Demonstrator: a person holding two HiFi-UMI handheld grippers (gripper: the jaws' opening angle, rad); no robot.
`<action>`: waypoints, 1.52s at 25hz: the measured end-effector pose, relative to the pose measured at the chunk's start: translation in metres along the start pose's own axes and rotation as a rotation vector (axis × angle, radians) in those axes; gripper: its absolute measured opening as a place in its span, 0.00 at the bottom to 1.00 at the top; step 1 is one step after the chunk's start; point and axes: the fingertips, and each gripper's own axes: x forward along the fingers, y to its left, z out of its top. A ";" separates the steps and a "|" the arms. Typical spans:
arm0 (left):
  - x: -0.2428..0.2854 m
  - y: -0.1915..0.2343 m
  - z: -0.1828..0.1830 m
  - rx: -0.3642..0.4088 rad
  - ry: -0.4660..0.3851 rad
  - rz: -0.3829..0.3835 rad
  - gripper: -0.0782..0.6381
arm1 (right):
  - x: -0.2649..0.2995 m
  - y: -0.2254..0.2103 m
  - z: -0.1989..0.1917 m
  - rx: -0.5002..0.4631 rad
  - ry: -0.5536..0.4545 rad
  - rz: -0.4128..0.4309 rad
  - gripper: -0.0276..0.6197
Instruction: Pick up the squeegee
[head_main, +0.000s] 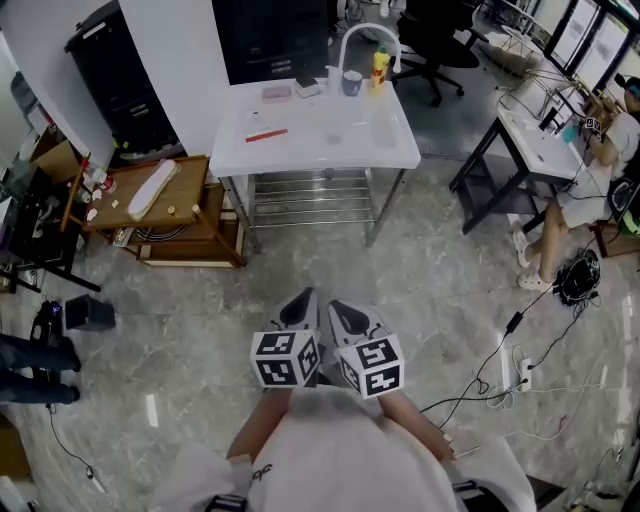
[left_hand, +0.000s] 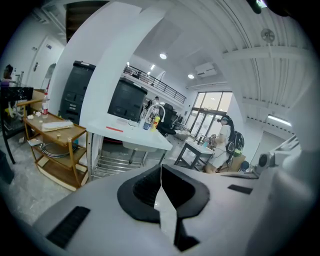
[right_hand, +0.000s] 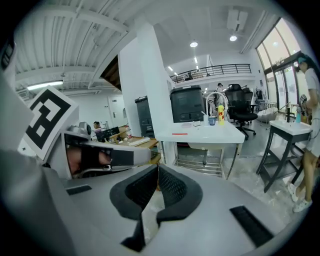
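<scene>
Left gripper (head_main: 300, 300) and right gripper (head_main: 345, 312) side by side over the floor (head_main: 450, 290) — both jaws pinched together, empty. White table (head_main: 390, 150) well ahead.

On the white surface (head_main: 330, 150), a thin red thing (head_main: 266, 134) is looking too small to name; the little bits (head_main: 95, 196) on the wooden cart (head_main: 190, 172) are looking too small too; the head view's right edge is cutting off a person (head_main: 585, 195); its left edge is cutting off someone's dark legs (head_main: 30, 372); the marker cubes (head_main: 285, 358) are hiding the holder's hands.
</scene>
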 end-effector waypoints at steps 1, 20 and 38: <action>0.002 0.002 0.001 0.004 0.002 -0.003 0.15 | 0.003 0.000 0.001 -0.011 0.001 -0.009 0.09; 0.009 0.037 0.021 0.022 -0.005 -0.001 0.15 | 0.043 0.011 0.011 -0.018 0.019 -0.011 0.09; -0.007 0.048 0.022 0.016 -0.009 -0.004 0.15 | 0.044 0.030 0.008 -0.025 0.027 -0.008 0.09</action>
